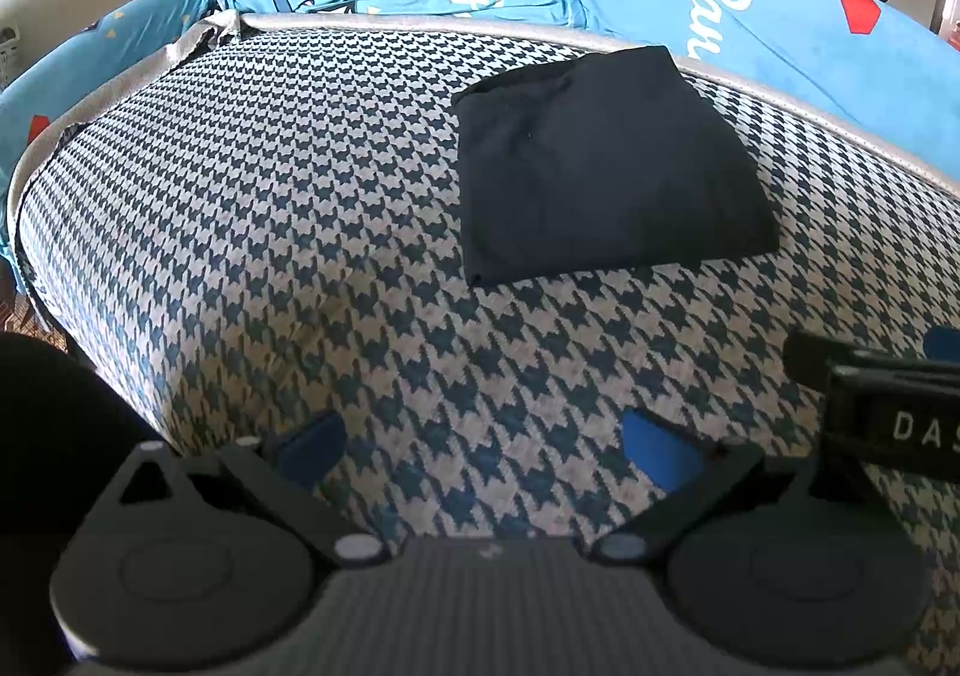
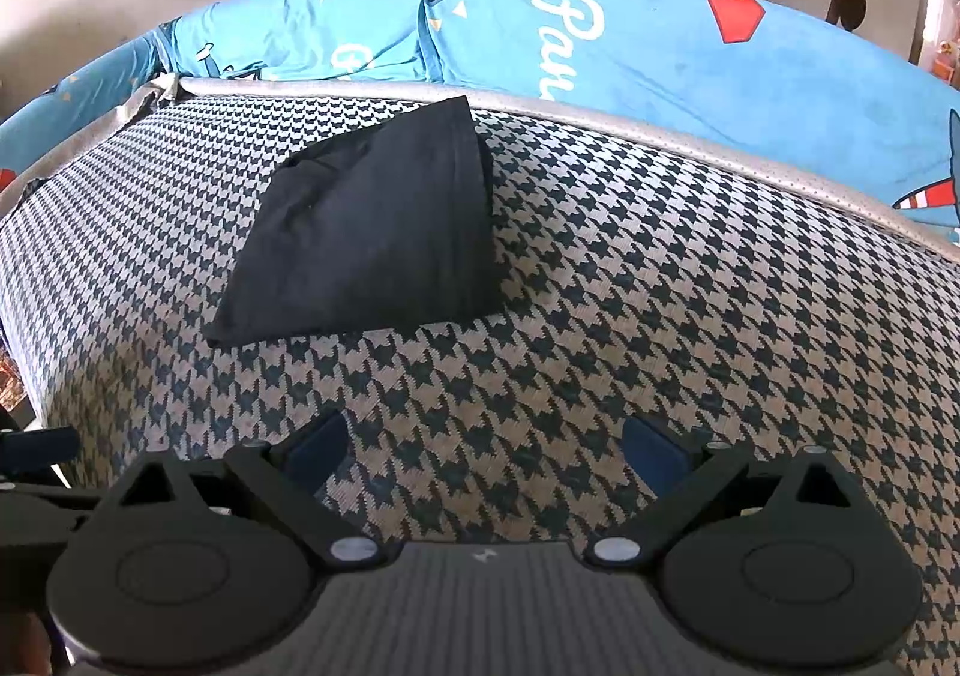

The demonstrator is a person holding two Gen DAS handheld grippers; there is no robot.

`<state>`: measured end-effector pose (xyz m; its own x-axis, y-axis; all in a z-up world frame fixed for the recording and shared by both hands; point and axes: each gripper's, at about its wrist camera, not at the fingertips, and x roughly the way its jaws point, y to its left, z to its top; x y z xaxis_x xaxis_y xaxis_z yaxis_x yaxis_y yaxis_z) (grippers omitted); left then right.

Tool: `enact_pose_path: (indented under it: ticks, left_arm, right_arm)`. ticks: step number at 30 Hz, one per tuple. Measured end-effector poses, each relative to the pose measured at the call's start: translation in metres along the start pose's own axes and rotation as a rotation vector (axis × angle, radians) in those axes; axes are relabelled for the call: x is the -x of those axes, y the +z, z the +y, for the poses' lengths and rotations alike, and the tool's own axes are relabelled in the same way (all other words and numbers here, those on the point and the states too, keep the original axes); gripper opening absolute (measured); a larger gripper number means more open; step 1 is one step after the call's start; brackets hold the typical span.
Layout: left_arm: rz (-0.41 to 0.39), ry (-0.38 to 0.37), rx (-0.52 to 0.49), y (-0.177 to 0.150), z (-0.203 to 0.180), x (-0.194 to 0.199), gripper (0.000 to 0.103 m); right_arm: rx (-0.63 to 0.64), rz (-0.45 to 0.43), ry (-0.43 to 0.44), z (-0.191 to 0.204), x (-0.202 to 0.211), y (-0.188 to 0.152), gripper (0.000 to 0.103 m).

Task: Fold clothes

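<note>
The black cloth garment (image 1: 606,159) lies folded into a compact, roughly square packet with layered edges showing along one side (image 2: 372,232). It rests flat ahead of both grippers, well apart from them, toward the far edge of the blue-and-white houndstooth woven surface (image 1: 300,232). From the left gripper (image 1: 486,448) it sits ahead and to the right; from the right gripper (image 2: 486,448) it sits ahead and to the left.

Both grippers hang spread wide with nothing between their blue pads, hovering low over bare houndstooth fabric. The right one's black body shows at the edge of the left wrist view.

Beyond the garment runs a grey padded rim (image 2: 660,135), then a bright blue printed sheet (image 2: 690,69).

Judging by the tidy packet and the empty grippers, this garment looks finished. No other unfolded clothing is in view.
</note>
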<state>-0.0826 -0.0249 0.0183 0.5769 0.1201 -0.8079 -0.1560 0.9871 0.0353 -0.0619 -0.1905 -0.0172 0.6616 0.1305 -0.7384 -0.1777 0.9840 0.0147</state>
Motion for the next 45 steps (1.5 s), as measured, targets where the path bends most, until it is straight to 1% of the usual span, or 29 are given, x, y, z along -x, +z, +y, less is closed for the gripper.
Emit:
enact_pose_path:
  ticks: [24, 45]
  left_arm:
    - [-0.006, 0.006, -0.006, -0.0010, -0.0022, 0.0012, 0.103]
    - [-0.006, 0.026, -0.012, -0.0020, 0.0000, 0.0007, 0.103]
  right_arm:
    - [0.002, -0.003, 0.002, -0.0002, -0.0001, 0.0004, 0.099]
    - [0.001, -0.004, 0.004, 0.0001, 0.0003, 0.0003, 0.099]
